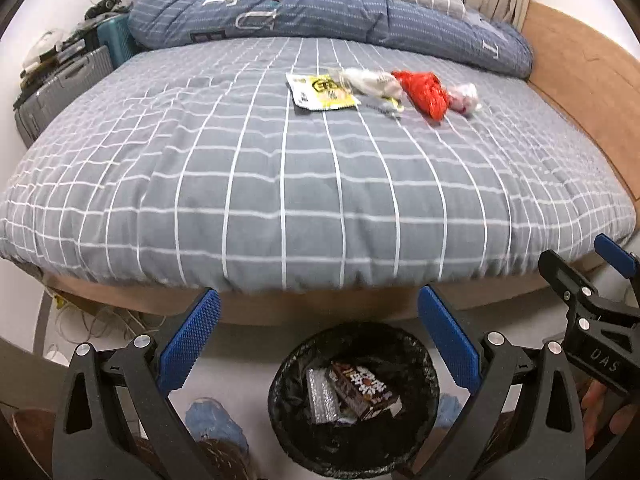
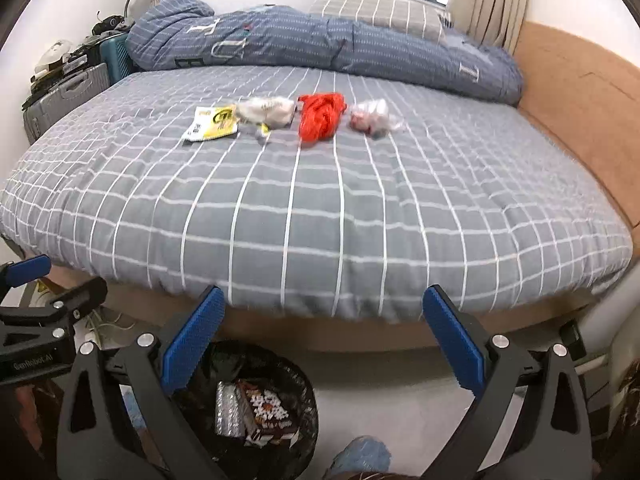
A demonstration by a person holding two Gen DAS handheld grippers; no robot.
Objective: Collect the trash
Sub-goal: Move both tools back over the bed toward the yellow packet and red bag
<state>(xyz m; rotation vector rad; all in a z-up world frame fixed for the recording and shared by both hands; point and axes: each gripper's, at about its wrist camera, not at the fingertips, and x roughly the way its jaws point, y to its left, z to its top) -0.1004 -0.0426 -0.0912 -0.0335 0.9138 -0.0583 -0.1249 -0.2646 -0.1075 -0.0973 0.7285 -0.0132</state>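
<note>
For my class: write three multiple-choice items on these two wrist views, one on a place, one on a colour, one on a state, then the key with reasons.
1. Where is the black bin?
A. on the bed
B. on the floor at the bed's foot
C. beside the pillow

2. What colour is the crumpled bag lying between the white wad and the clear wrapper?
A. red
B. green
C. black

3. How are the left gripper jaws?
A. shut on a wrapper
B. shut, empty
C. open, empty

Key: B, it stands below the bed edge; A, bright red plastic; C, pads wide apart.

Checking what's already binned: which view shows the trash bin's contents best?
The left wrist view: the bin sits centred between the fingers, its brown carton fully visible. The right wrist view shows the bin lower left, partly behind a finger.
</note>
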